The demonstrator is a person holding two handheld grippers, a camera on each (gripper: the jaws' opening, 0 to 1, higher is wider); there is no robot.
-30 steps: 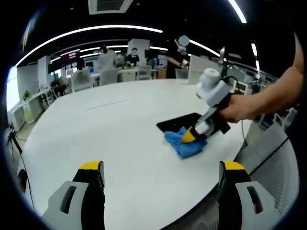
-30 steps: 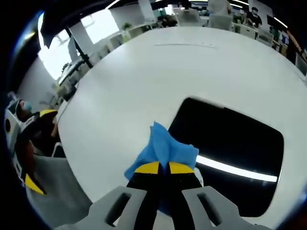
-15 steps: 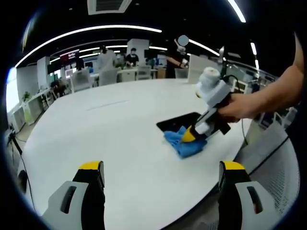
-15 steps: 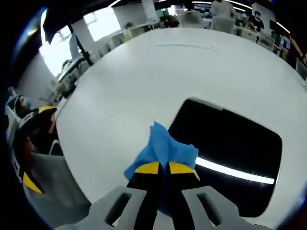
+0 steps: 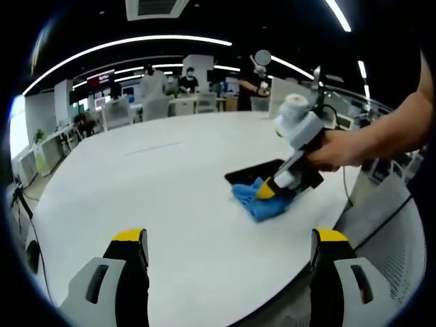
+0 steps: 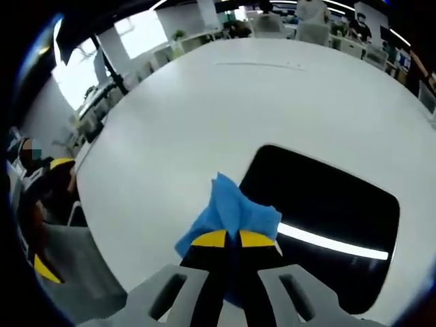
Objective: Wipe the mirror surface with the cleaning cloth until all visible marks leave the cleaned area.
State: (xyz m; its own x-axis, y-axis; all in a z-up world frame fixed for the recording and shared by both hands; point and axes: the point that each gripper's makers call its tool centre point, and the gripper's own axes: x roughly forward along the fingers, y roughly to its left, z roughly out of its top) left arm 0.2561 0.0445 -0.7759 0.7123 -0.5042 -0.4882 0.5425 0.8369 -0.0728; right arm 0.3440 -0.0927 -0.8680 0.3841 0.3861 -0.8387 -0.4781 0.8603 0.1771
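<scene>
We cannot see much of the mirror [image 5: 253,174] in the left gripper view, where the cloth [image 5: 259,203] and right claw [image 5: 266,193] cover it. Marks on its glass are too faint for us to tell.

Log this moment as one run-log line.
right gripper: shut on blue cloth | cloth at mirror edge | left gripper: open, idle over table

Cloth [image 6: 230,212] is bright blue, plain, no pattern. Mirror [image 6: 327,235] looks basically black with one white streak of light across it. Bench [image 6: 204,116] is plain white. Right hand-held gripper [image 6: 232,239] has yellow tips on black jaws, light grey body; left hand-held gripper [image 5: 228,245] has the same colours.
</scene>
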